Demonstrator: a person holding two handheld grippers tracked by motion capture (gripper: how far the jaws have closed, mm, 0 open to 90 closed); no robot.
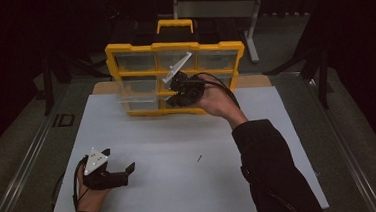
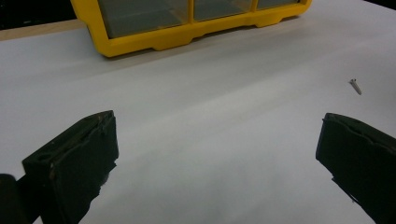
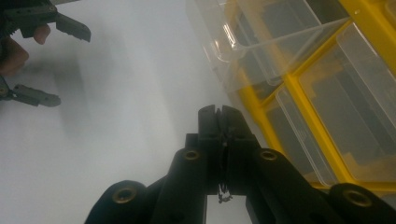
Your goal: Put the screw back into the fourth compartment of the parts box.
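At the far edge of the white tabletop point(image 1: 179, 151), a yellow plastic organiser case with clear drawers point(image 1: 133, 62) is standing on its long edge, its drawer face turning toward the person and its long axis running across the table. One clear plastic drawer point(image 1: 132, 92) at the left of the middle row is sitting partly pulled out, its open end pointing toward the person; in the right gripper view its rim point(image 3: 243, 42) is projecting past the yellow frame. The right gripper point(image 1: 172, 103) is hovering in front of the lower middle of the case, pointing toward the drawer face; its jaws are clenched together point(image 3: 219, 121), with a thin dark scrap showing low in the seam between them, too small to identify. The left gripper point(image 1: 120, 166) is resting near the front left of the tabletop, well apart from the case, its jaws released and spread wide with nothing between them point(image 2: 215, 154). A small grey screw point(image 1: 199, 158) is lying alone on the tabletop between the two hands, its long axis running diagonally point(image 2: 356, 86). The surroundings are dim; the drawer contents are hard to make out, and the case's top is being cut off in both gripper views.
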